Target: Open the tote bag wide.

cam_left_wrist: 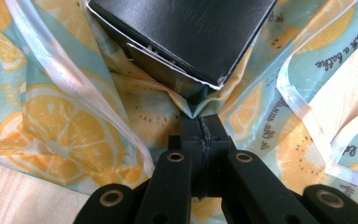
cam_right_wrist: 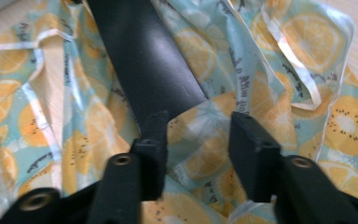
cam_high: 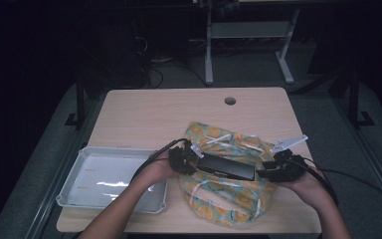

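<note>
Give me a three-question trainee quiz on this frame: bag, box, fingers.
1. True or false: the left gripper has its fingers pinched shut on the fruit-print bag.
2. Multiple choice: where does the black box lie? A) in the white tray; B) on the fruit-print bag between the two grippers; C) on bare table near the round hole.
3. Short answer: in the right gripper view, are the fingers of the right gripper closed on anything?

Key
1. True: they meet on a fold of the bag's fabric just below the box.
2. B.
3. No: they stand apart, the bag showing in the gap, one finger at the box's end.
</note>
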Demonstrator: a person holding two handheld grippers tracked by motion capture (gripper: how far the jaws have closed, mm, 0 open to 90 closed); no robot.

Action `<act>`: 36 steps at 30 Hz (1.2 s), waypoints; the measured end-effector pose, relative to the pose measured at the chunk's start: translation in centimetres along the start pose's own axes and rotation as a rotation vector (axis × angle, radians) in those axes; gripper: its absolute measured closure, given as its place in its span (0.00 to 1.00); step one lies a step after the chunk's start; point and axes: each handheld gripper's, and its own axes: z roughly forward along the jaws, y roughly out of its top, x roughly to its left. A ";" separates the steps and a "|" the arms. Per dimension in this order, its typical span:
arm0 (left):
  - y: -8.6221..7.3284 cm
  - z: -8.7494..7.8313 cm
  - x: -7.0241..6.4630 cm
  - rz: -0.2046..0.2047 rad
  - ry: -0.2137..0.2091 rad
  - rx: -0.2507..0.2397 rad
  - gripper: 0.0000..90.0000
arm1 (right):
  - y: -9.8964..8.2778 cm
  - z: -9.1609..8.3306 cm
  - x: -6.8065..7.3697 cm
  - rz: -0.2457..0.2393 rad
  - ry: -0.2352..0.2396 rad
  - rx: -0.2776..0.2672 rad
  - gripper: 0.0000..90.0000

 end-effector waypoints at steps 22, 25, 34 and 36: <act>0.0 0.0 0.0 -0.001 -0.001 -0.003 1.00 | -1.4 0.1 -1.0 -0.004 -0.088 0.067 1.00; 0.0 0.0 0.1 -0.004 -0.004 0.000 1.00 | -1.7 -0.4 -1.1 0.030 -0.081 0.024 0.95; -0.1 0.0 0.1 -0.007 -0.005 -0.001 1.00 | 0.5 -0.5 -0.6 0.054 -0.048 -0.052 0.56; -0.1 0.0 0.1 -0.007 -0.004 -0.001 1.00 | 0.7 0.2 -0.6 0.060 -0.055 -0.023 0.67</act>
